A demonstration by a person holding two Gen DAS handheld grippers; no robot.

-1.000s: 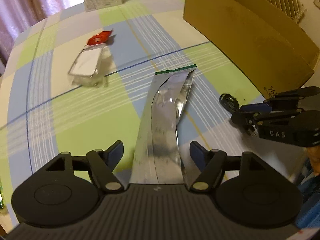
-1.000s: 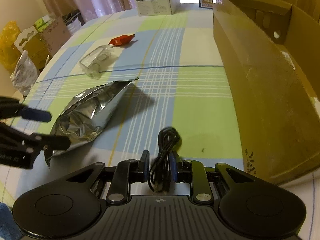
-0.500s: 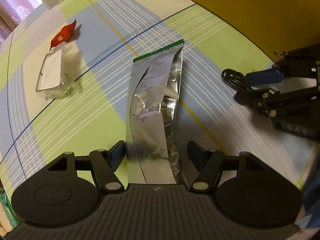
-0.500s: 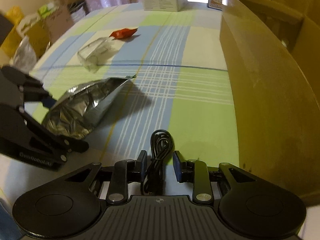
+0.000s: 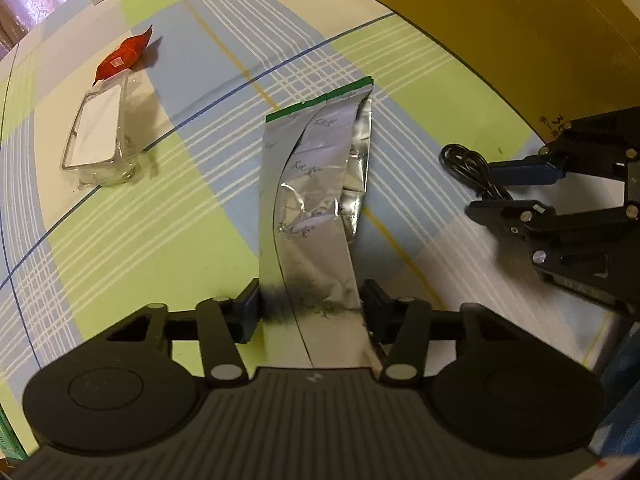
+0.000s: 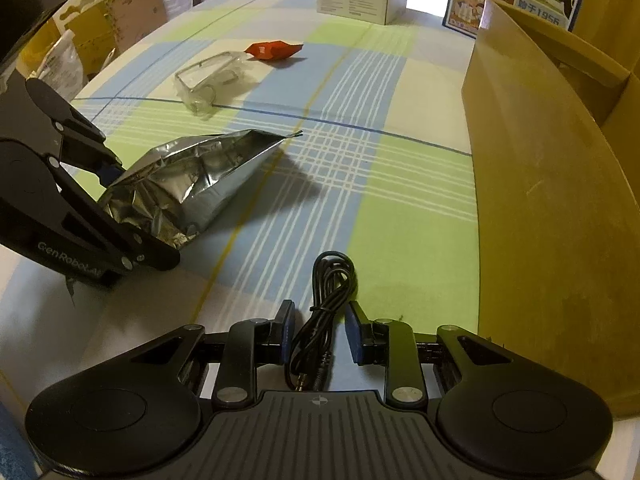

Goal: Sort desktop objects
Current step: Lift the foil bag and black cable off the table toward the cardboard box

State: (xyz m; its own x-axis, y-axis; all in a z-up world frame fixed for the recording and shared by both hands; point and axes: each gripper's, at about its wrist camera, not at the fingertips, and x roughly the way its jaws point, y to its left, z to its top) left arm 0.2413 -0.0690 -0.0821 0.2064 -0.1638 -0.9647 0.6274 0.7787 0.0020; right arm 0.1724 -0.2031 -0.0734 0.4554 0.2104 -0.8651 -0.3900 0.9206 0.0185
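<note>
From the left wrist camera, the left gripper (image 5: 310, 308) straddles the near end of a silver foil pouch (image 5: 316, 200) that lies lengthwise on the checked tablecloth (image 5: 168, 220); both fingers look pressed against the pouch's edges, though blur at the left pad makes the contact hard to confirm. The pouch's green-trimmed far end points toward a large cardboard box (image 5: 500, 20). To the left lie a clear plastic case (image 5: 100, 132) and, just beyond it, a red packet (image 5: 124, 58). At right, the right gripper (image 5: 504, 188) reaches in around a coiled black cable (image 5: 468, 164). From the right wrist camera, the right gripper (image 6: 320, 330) has its fingers apart, one on each side of the black cable (image 6: 326, 300), not touching it; the cable's plug lies near the gripper body. The crumpled pouch (image 6: 192, 184) sits to the left in the left gripper (image 6: 132, 216), with the box wall (image 6: 540, 220) close on the right.
</note>
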